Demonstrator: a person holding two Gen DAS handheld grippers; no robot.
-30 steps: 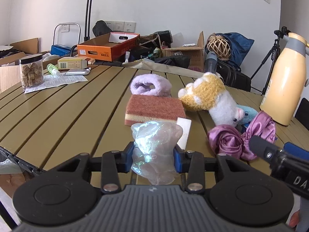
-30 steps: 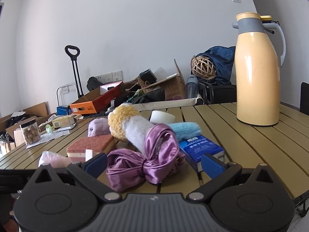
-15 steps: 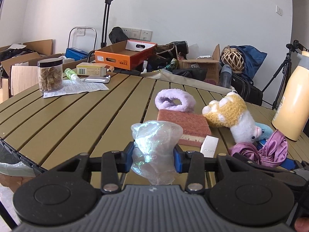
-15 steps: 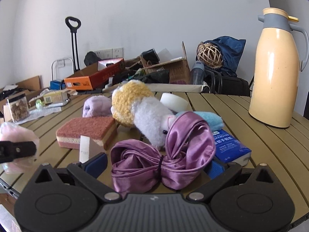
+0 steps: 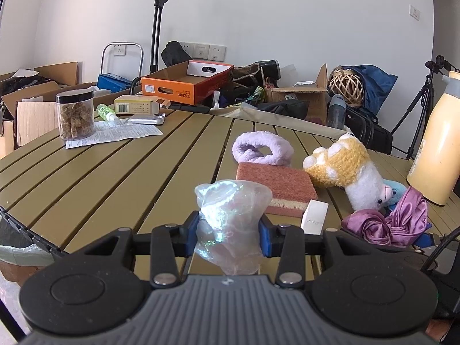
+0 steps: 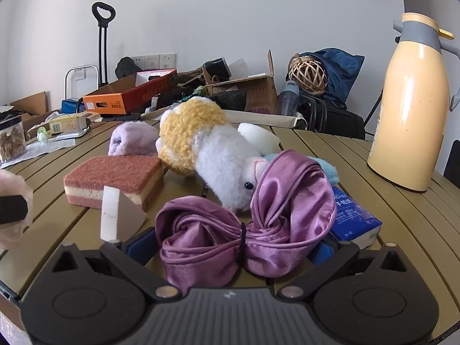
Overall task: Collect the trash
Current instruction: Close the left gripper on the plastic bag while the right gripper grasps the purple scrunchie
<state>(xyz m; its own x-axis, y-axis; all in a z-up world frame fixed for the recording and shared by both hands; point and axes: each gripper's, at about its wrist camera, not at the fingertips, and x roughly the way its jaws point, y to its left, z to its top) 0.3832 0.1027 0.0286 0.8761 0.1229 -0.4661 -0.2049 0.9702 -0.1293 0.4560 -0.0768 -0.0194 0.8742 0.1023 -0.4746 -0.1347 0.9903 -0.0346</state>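
Nearest to us, our left tongs (image 5: 230, 231) stay clamped on the crumpled clear plastic wrap (image 5: 231, 218), which is lifted clear of the surface (image 5: 95, 178); a second ago the same grip showed, so that piece of trash is secured and only needs carrying off. What has changed is on the right: our right tongs (image 6: 233, 247) have slid in toward the purple satin bow (image 6: 244, 218), and their blue pads now stand wide on either side of it, apparently not pressing. We judge the bow is the next pick, though whether it counts as trash is unclear. Just left of it stands a small white paper slip (image 6: 110, 212), a likelier scrap. Farther back lie the sponge (image 6: 115, 178), the plush toy (image 6: 210, 146) and, far right, the cream thermos (image 6: 411, 109).
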